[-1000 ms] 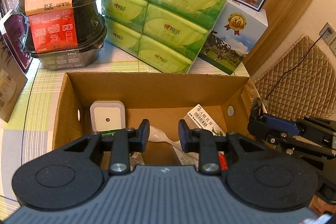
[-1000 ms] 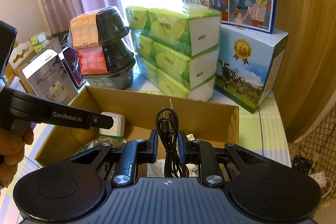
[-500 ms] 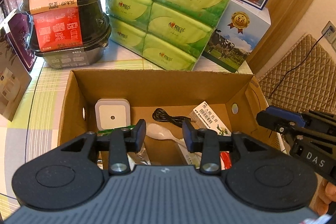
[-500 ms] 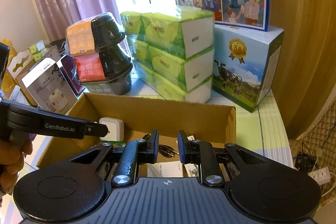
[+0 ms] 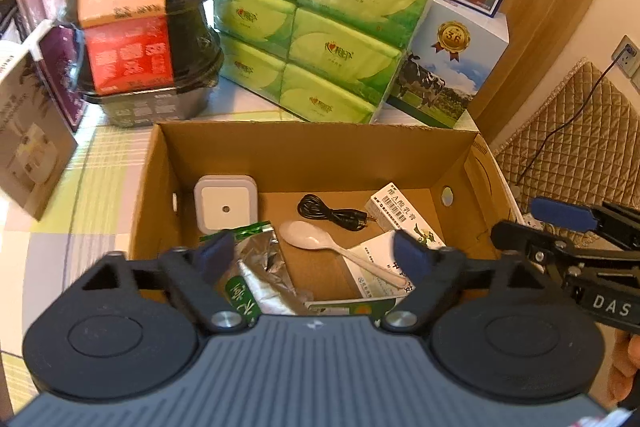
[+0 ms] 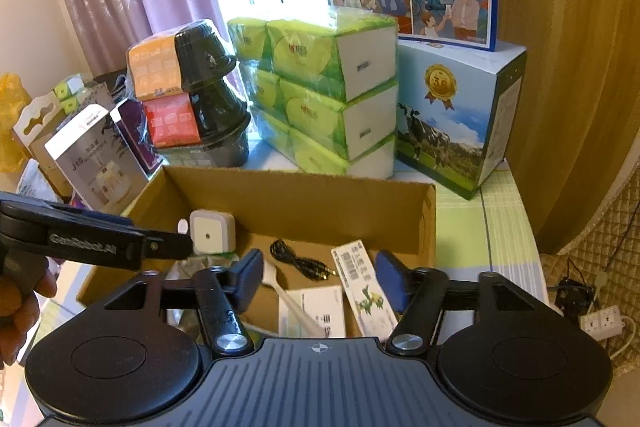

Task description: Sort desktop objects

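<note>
Inside the cardboard box (image 5: 304,151): I saw the sorted things lying on its floor, with the box on the checked desk (image 5: 92,171).
Black cable (image 5: 330,213): coiled loosely on the box floor, between the white square plug-in device (image 5: 225,203) and the barcoded carton (image 5: 404,215), touching neither claw.
White spoon (image 5: 320,241): lay just in front of the cable, bowl toward the device, handle running over a white card (image 6: 316,311).
Foil packet (image 5: 260,263): crumpled at the near left of the box, beside a green-printed wrapper.
Left claw (image 5: 314,253): spread wide over the near edge of the box, nothing between its blue pads (image 5: 218,253).
Right claw (image 6: 318,277): likewise spread wide and empty above the box; from my left view it sat off the box's right end.
Hand (image 6: 20,303): gripped the left tool at the left edge of my right view.
Behind the box: stacked black bowls (image 5: 152,27), green tissue packs (image 5: 320,27) and a milk carton box (image 5: 448,67) stood in a row.
Far left: small product boxes (image 6: 96,155) leaned near the box's corner.
</note>
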The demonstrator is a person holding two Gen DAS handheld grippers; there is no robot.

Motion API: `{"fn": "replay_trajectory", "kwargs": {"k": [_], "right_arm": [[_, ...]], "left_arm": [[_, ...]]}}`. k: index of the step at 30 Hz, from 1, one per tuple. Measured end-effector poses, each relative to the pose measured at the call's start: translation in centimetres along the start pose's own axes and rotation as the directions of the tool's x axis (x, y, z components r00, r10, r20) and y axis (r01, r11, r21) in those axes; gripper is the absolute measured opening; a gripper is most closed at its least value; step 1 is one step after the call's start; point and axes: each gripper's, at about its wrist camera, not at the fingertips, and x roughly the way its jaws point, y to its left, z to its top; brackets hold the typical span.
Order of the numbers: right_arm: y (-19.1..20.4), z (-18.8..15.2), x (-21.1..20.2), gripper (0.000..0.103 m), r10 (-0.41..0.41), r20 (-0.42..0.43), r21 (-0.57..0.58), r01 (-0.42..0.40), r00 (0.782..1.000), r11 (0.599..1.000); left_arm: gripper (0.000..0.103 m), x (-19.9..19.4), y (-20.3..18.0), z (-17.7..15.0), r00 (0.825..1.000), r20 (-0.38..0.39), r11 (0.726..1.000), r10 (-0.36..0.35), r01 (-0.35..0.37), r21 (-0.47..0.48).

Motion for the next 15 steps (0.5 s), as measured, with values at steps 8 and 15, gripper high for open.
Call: {"fn": "replay_trajectory", "kwargs": {"k": [8,15], "right_arm": [[0.9,-1.9,-3.3,0.094,-0.004,-0.030,-0.014,0.003,1.000,1.000],[1.8,-2.8,-6.7,0.101,-0.036,-0.044,-0.018,0.035,0.998,0.999]], "left_arm": [[0.101,-3.7,-0.8,-2.2,0.998,0.028,0.998,0.056,-0.057,0.013],[0.101,-7.5,-1.5,-4.3,0.994,0.043,0.994,0.104,-0.104,0.016]]}}
